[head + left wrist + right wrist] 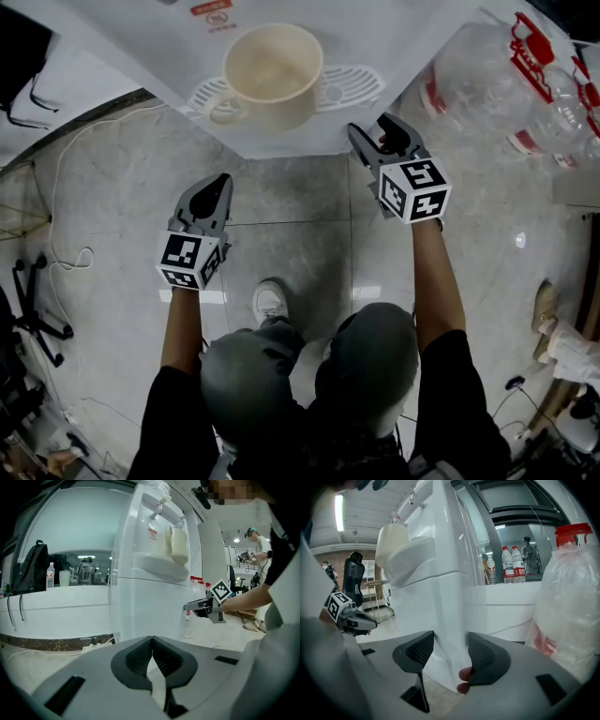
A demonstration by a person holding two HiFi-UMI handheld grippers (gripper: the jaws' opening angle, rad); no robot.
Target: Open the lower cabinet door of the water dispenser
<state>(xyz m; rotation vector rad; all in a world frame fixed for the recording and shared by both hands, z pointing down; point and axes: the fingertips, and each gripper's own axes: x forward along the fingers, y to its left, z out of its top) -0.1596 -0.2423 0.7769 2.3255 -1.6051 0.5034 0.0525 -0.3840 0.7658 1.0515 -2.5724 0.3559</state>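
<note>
white water dispenser (375, 37), upright on grey tiled floor (281, 206). lower cabinet door (154, 611), the front panel under the drip tray, looks closed. clear plastic water bottle with red cap (487, 75), on the floor just beside the dispenser on the person's right. right gripper (370, 127), held at the dispenser's front right corner, jaws about half open and framing the door's vertical edge; whether the pads press on it cannot be told. left gripper (220, 183), held over the floor apart from the dispenser, jaws closed tip to tip with nothing between them. cream mug (272, 70), standing on the white drip tray (352, 86).
</note>
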